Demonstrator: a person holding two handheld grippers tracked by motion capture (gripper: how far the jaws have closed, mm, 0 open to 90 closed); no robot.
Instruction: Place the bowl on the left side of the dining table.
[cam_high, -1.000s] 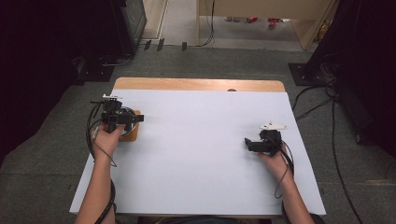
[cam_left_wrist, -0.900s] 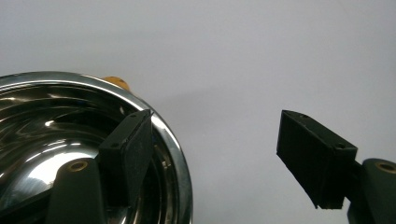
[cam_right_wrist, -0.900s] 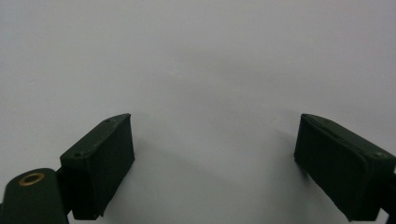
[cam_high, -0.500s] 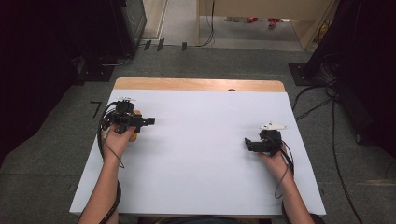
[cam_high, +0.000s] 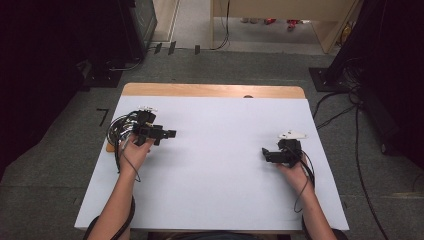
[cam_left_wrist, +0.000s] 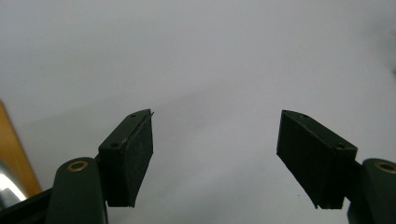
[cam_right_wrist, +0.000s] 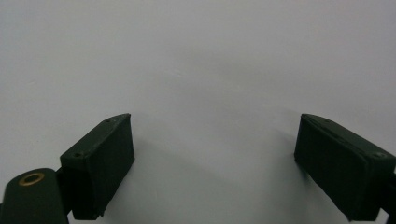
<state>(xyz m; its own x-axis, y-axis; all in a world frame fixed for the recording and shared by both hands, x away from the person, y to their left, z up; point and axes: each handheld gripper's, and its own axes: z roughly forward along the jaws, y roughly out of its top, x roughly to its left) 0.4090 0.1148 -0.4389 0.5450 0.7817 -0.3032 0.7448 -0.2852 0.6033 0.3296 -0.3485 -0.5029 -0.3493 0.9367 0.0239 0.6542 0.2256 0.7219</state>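
A white sheet (cam_high: 220, 165) covers the wooden table. My left gripper (cam_high: 170, 133) is held over the sheet's left part, its jaws pointing right toward the middle. In the left gripper view the left gripper (cam_left_wrist: 215, 154) stands open with only white sheet between its black pads (cam_left_wrist: 137, 154). My right gripper (cam_high: 265, 151) rests at the right side of the sheet, jaws pointing left. In the right gripper view the right gripper (cam_right_wrist: 212, 163) is open wide, nothing between its pads (cam_right_wrist: 105, 163).
Bare wood of the table (cam_high: 210, 90) shows along the far edge and at the left edge (cam_left_wrist: 16, 149). Cables (cam_high: 117, 132) trail from the left gripper. Dark equipment and floor cables (cam_high: 345, 110) surround the table.
My left hand has carried its gripper rightward from the table's left edge onto the white sheet. The right gripper has stayed where it was.
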